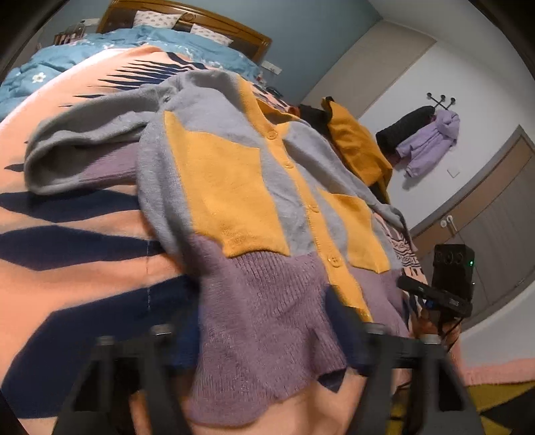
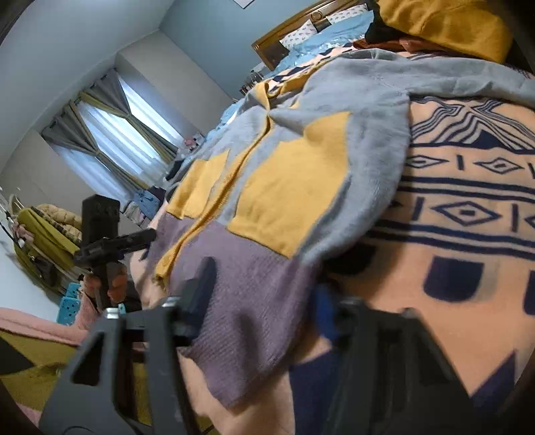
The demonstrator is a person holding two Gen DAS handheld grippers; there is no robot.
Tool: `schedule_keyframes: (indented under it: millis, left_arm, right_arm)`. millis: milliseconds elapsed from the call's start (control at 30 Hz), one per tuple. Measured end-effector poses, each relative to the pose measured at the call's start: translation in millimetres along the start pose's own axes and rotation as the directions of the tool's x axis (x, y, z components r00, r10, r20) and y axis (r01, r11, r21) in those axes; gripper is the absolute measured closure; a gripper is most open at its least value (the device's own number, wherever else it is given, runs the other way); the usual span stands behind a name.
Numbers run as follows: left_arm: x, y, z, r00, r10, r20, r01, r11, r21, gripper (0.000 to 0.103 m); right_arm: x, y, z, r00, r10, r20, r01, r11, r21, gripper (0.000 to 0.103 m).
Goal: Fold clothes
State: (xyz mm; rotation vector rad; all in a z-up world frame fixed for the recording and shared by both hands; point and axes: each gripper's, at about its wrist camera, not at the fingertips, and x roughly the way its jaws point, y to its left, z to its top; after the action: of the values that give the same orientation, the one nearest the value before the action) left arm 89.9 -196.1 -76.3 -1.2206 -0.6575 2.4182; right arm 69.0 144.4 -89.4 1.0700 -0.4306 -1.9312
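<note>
- A cardigan (image 1: 254, 187) in grey, yellow and purple is spread front-up on a peach blanket (image 1: 67, 241) with dark blue patterns, over a bed.
- Its purple hem (image 1: 267, 334) is seen at the near edge, between the fingers of the left gripper (image 1: 260, 338), which are spread wide; no clamping is shown.
- The right gripper (image 2: 260, 301) is also held open, with the hem corner lying between its fingers.
- One grey sleeve (image 1: 83, 150) is folded across the blanket beside the body.
- A mustard garment (image 2: 444, 26) is heaped further up the bed.
</note>
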Motion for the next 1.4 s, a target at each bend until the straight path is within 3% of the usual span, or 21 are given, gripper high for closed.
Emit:
schedule_keyframes:
  millis: [33, 100, 233, 367, 433, 533, 633, 667, 700, 733, 767, 800, 867, 967, 1100, 1233, 1400]
  left_arm:
    - [1.0, 1.9, -0.2, 1.0, 0.012, -0.008, -0.012, 1.0, -0.014, 0.096]
    - [-4.5, 3.8, -1.1, 1.0, 0.01, 0.004, -0.01, 0.999, -0.044, 0.095]
    - [-38.4, -1.9, -2.8, 0.993, -0.084, 0.086, 0.091, 0.993, -0.079, 0.096]
    - [-69.6, -18.4, -7.6, 0.975, -0.175, 0.134, 0.184, 0.981, -0.057, 0.096]
    - [-72.9, -22.5, -12.7, 0.979, -0.166, 0.121, 0.172, 0.984, -0.039, 0.096]
    - [-67.8, -14.8, -18.8, 0.99, -0.095, 0.105, 0.101, 0.994, -0.045, 0.095]
    - [-61.0, -4.3, -24.4, 0.996, -0.015, 0.092, 0.021, 0.998, -0.057, 0.075]
    - [-58.7, -0.8, -26.3, 0.996, 0.011, 0.087, -0.006, 0.998, -0.061, 0.061]
    - [-59.2, 2.4, -26.9, 0.995, 0.038, 0.092, -0.032, 0.998, -0.062, 0.049]
    - [-63.3, 5.4, -25.9, 0.992, 0.063, 0.111, -0.057, 0.997, -0.06, 0.045]
    - [-67.4, 8.4, -23.6, 0.987, 0.095, 0.128, -0.088, 0.994, -0.058, 0.042]
    - [-71.5, 11.6, -19.8, 0.981, 0.135, 0.142, -0.129, 0.99, -0.056, 0.041]
    - [-79.8, 17.9, -12.1, 0.962, 0.215, 0.171, -0.208, 0.977, -0.053, 0.036]
    - [-85.7, 34.0, 8.5, 0.909, 0.369, 0.196, -0.365, 0.929, -0.058, 0.035]
    - [-76.8, 58.0, 40.5, 0.85, 0.487, 0.199, -0.483, 0.873, -0.073, 0.035]
    - [-52.7, 75.4, 63.0, 0.789, 0.599, 0.138, -0.601, 0.798, -0.029, 0.035]
    - [-29.7, 82.1, 71.3, 0.785, 0.611, 0.099, -0.617, 0.785, 0.045, 0.037]
  right_arm:
    - [-0.1, -2.1, -0.5, 1.0, -0.008, -0.004, 0.008, 1.0, 0.018, 0.095]
    - [-8.1, -3.5, -2.9, 1.0, -0.013, 0.011, 0.013, 1.0, 0.026, 0.096]
    - [-49.4, 4.1, -0.8, 0.992, 0.058, 0.114, -0.062, 0.998, 0.031, 0.097]
    - [-88.4, 23.3, 1.7, 0.979, 0.072, 0.19, -0.07, 0.997, -0.016, 0.097]
    - [-98.7, 28.7, 0.2, 0.979, 0.057, 0.194, -0.051, 0.998, -0.038, 0.098]
    - [-97.1, 23.4, -7.4, 0.989, 0.015, 0.15, -0.011, 1.0, -0.03, 0.097]
    - [-87.5, 2.9, -14.7, 0.995, -0.061, 0.078, 0.059, 0.998, 0.027, 0.097]
    - [-86.0, -1.7, -15.2, 0.994, -0.089, 0.061, 0.087, 0.996, 0.036, 0.097]
    - [-86.4, -5.1, -15.7, 0.99, -0.132, 0.053, 0.13, 0.991, 0.039, 0.093]
    - [-86.8, -8.4, -16.1, 0.983, -0.175, 0.045, 0.173, 0.984, 0.042, 0.089]
    - [-88.5, -11.3, -15.6, 0.976, -0.215, 0.042, 0.214, 0.976, 0.044, 0.076]
    - [-94.2, -12.4, -12.0, 0.968, -0.247, 0.055, 0.244, 0.969, 0.045, 0.067]
    - [-104.8, -10.5, -3.2, 0.957, -0.276, 0.092, 0.274, 0.961, 0.036, 0.067]
    - [-115.3, 3.8, 17.1, 0.948, -0.269, 0.17, 0.275, 0.961, -0.014, 0.05]
    - [-97.5, 28.7, 39.5, 0.96, -0.196, 0.198, 0.219, 0.97, -0.101, 0.047]
    - [-62.6, 36.3, 44.1, 0.979, -0.151, 0.139, 0.169, 0.978, -0.122, 0.043]
    - [-19.0, 45.8, 49.9, 0.993, -0.095, 0.064, 0.104, 0.984, -0.144, 0.043]
